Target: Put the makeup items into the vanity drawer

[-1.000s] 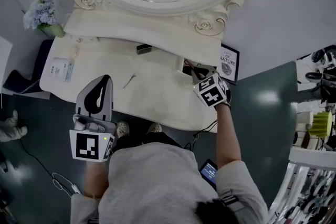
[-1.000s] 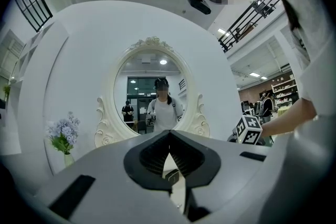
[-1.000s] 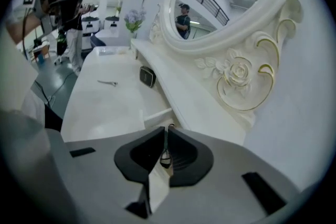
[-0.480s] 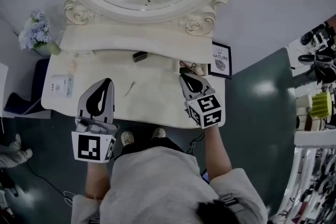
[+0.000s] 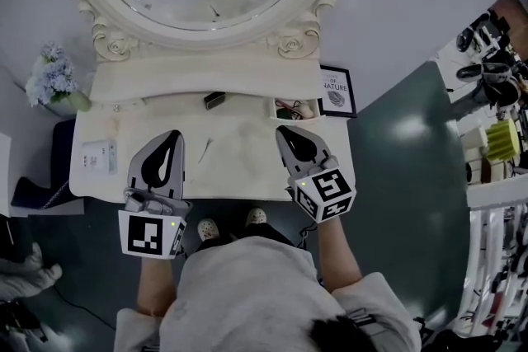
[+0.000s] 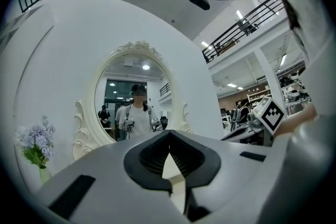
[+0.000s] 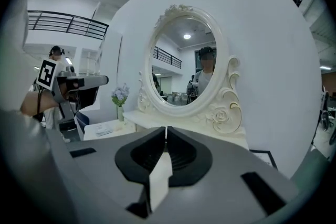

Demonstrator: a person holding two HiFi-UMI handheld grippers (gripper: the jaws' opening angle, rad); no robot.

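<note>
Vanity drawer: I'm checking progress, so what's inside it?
The open drawer holds a few small items, dark and reddish, too small to identify. Its rear is hidden under the shelf. A dark item and a thin tool lie outside it.

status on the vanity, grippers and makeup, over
Both shut and empty, left gripper and right gripper over vanity top. Loose on top: small dark item, thin stick; drawer open right rear. Nothing in the way.

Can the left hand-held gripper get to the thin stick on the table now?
Probably yes. The thin stick lies on bare table just right of the left hand-held gripper, nothing between them; its shut jaws must open first.
</note>
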